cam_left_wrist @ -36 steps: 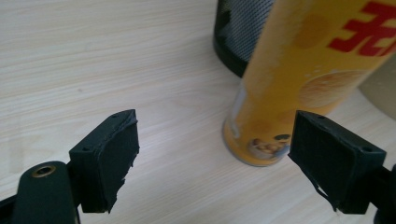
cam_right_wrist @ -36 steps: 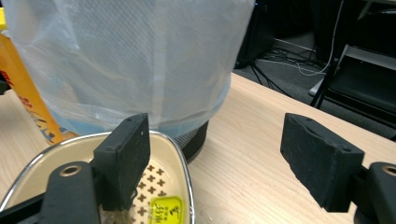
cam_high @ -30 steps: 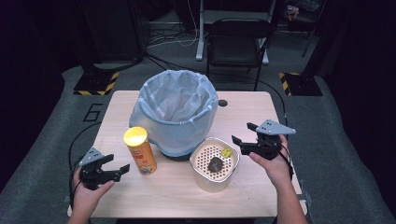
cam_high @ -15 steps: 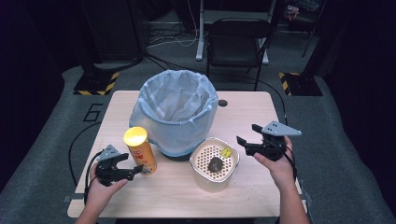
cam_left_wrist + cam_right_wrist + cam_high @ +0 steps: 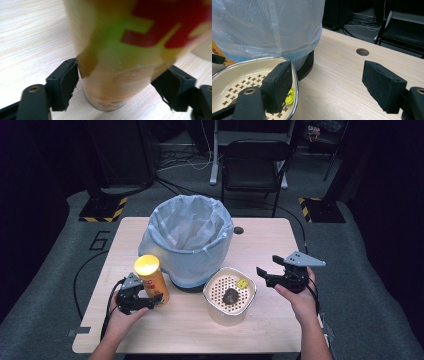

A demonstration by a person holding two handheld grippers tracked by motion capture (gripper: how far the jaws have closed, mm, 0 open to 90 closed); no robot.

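Observation:
A tall orange snack can (image 5: 150,277) with a yellow lid stands upright on the wooden table (image 5: 280,320), left of a cream perforated bowl (image 5: 212,307). My left gripper (image 5: 150,299) is open, and the foot of the can (image 5: 120,75) sits between its jaws with a pad close on each side. In the bowl lie a dark lump (image 5: 230,296) and a small yellow piece (image 5: 242,283). My right gripper (image 5: 265,275) is held open just right of the bowl, with nothing between its jaws (image 5: 328,80). The bowl's rim (image 5: 295,82) lies by its left jaw.
A black mesh bin lined with a pale blue bag (image 5: 187,235) stands behind the can and the bowl, close to both. There is a cable hole (image 5: 238,230) in the table to the right of the bin. A black chair (image 5: 255,165) stands beyond the far edge.
My left gripper has moved right from the table's left front corner and now has the base of the can between its jaws. The right gripper has shifted only slightly.

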